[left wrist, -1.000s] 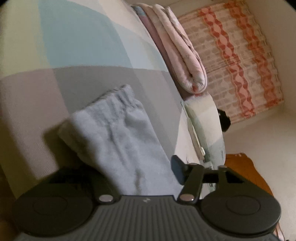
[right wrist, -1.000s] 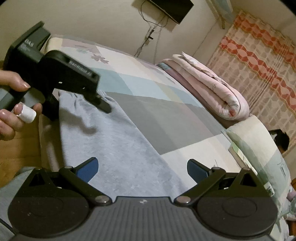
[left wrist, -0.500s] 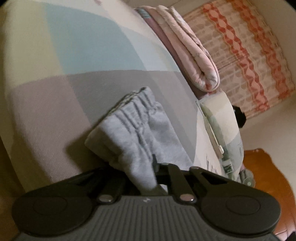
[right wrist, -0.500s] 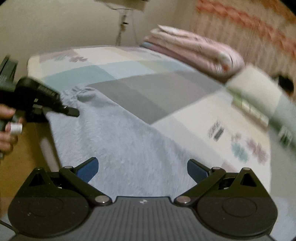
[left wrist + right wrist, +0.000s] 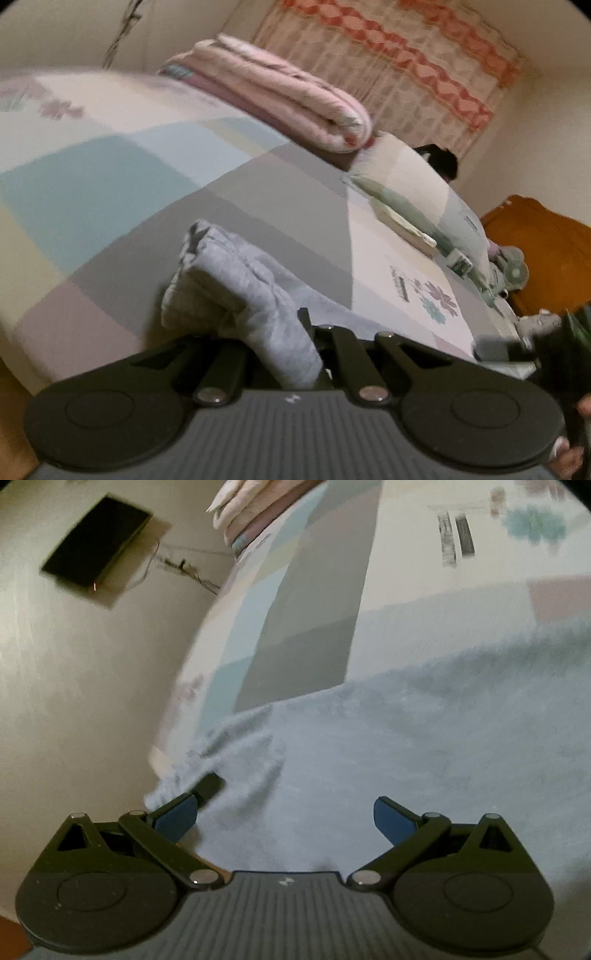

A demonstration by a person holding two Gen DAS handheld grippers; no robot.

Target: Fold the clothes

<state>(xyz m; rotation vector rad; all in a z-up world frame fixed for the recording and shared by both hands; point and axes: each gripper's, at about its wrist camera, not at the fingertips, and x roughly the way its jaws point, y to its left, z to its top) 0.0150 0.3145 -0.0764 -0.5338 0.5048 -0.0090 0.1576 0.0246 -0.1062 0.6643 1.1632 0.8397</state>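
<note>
**Grey garment pinched at the bed's near edge**

The left tool (image 5: 295, 354) is clamped on a bunched fold of the grey garment (image 5: 251, 295). The right tool (image 5: 284, 818) hangs spread above its flat part. Beyond it, on the bed (image 5: 110, 177), lies a rolled pink quilt (image 5: 295, 103).

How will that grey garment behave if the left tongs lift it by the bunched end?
Probably floppy: the grey garment already bunches and creases where the left tongs pinch it. Likely it will drape and trail, since most of it lies spread on the bed. Its fleecy surface suggests it won't slip easily.
</note>
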